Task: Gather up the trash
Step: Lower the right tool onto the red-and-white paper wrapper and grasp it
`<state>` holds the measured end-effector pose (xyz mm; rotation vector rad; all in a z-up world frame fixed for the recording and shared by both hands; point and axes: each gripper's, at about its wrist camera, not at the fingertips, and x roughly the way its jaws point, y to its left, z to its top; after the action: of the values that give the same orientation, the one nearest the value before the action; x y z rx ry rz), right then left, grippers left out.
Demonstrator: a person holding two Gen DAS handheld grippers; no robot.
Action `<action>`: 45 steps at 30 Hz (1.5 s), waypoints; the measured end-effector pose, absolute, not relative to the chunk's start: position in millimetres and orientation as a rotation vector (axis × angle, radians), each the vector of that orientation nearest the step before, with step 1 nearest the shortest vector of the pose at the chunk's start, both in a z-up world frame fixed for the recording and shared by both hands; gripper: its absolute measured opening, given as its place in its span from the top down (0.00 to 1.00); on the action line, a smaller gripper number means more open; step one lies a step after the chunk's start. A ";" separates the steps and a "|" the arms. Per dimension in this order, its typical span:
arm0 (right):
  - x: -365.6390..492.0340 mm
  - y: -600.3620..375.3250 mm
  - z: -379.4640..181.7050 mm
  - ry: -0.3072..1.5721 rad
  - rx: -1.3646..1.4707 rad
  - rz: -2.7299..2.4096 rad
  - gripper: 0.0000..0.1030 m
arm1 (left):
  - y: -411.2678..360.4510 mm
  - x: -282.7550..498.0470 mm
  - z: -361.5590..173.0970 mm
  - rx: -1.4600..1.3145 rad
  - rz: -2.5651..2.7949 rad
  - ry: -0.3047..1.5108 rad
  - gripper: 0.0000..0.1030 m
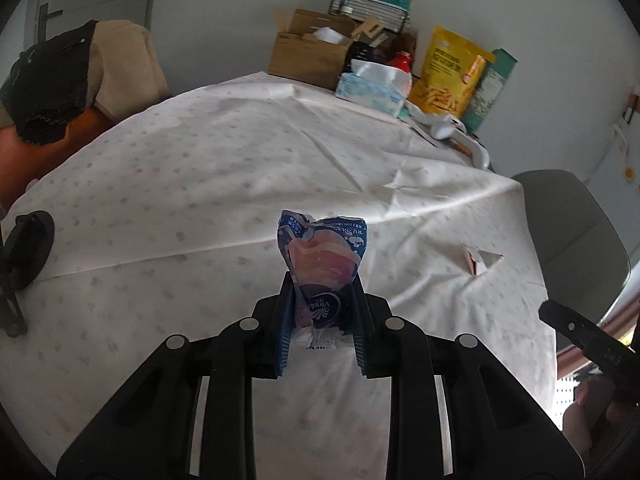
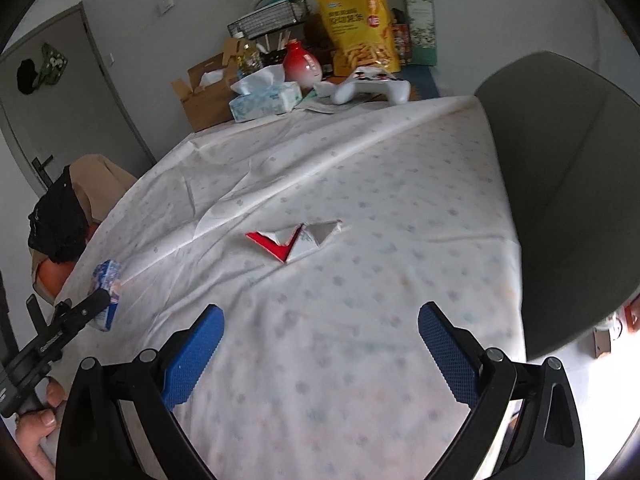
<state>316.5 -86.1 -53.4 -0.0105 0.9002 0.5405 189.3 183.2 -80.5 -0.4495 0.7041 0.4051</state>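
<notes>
Left tongs [image 1: 322,300]: one pair, its two blue pads pressed on one crumpled blue tissue packet [image 1: 322,258], which stands up between them above the desk [image 1: 240,168]; the same packet shows at the left edge of the right wrist view, clamped in that tool.
Right tongs [image 2: 320,344]: one pair, jaws spread wide with nothing between the two blue pads [image 2: 192,356], hanging over bare cloth.
Trash on the desk: one torn red-and-white wrapper [image 2: 294,240], lying flat near the middle of the cloth, ahead of the right tongs and well apart from them.
Cloth: one white tablecloth [image 2: 360,184] with a faint dotted print, creased.
Far end of the desk, left to right: one open cardboard box [image 2: 200,92], one tissue pack [image 2: 266,102], one red-and-white bottle [image 2: 302,65], one white game controller [image 2: 366,86], one yellow snack bag [image 2: 358,24], one green carton [image 2: 418,16].
Chairs: one grey chair [image 2: 568,200] at the desk's right edge.
Hands: one hand [image 2: 38,428] at lower left, gripping the left tool's handle.
</notes>
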 end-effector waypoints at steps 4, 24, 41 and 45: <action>332.8 -68.2 -57.1 0.897 -0.039 0.538 0.07 | 191.5 189.0 -83.9 -0.462 0.422 0.703 0.75; 361.7 -50.8 -83.6 0.966 -0.035 0.633 0.99 | 193.0 196.7 -90.9 -0.467 0.426 0.714 0.75; 364.2 -31.4 -85.4 0.931 -0.134 0.587 0.08 | 198.3 204.8 -98.2 -0.490 0.424 0.710 0.75; 376.0 -15.7 -90.0 0.928 -0.176 0.576 0.07 | 200.3 208.4 -101.4 -0.496 0.419 0.710 0.75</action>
<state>376.0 -15.7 -90.0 -0.1763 0.9278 0.5756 208.4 200.3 -101.4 -0.4961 0.7103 0.4187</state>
